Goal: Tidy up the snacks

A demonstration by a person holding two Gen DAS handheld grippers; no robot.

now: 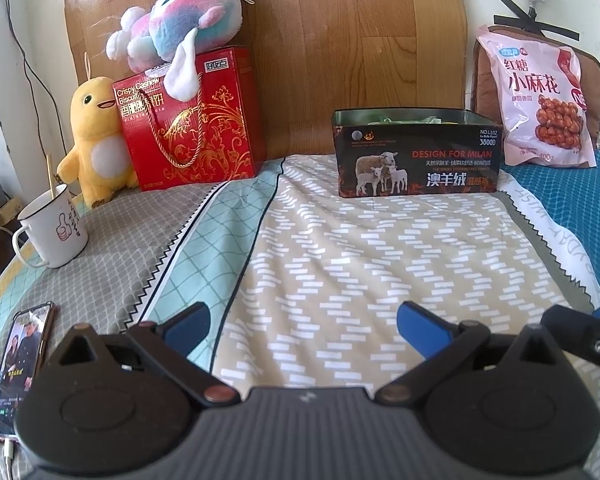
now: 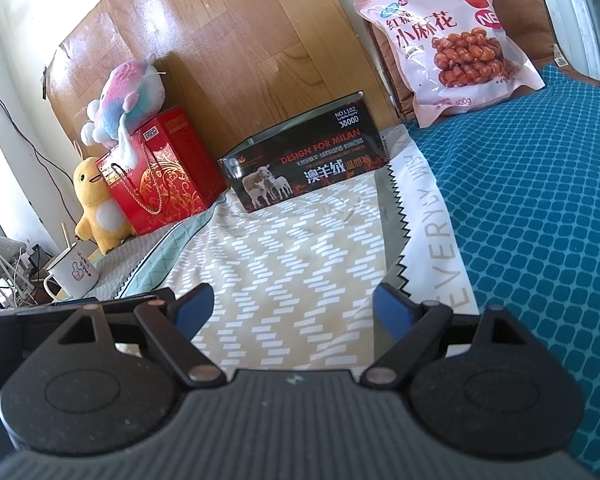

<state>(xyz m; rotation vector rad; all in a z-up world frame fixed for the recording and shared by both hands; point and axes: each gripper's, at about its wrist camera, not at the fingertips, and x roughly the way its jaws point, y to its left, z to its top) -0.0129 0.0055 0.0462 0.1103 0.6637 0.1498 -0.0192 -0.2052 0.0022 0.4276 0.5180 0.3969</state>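
Holding greenish packets: open black tin (image 1: 418, 152)

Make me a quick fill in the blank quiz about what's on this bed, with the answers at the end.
1. The pastel plush toy sits on top of the ____ gift box.
2. The open black tin shows a picture of ____ on its front.
3. The pink snack bag leans upright to the ____ of the tin.
4. Both the left tool and the right tool are ____ and hold nothing.

Answers: red; sheep; right; open
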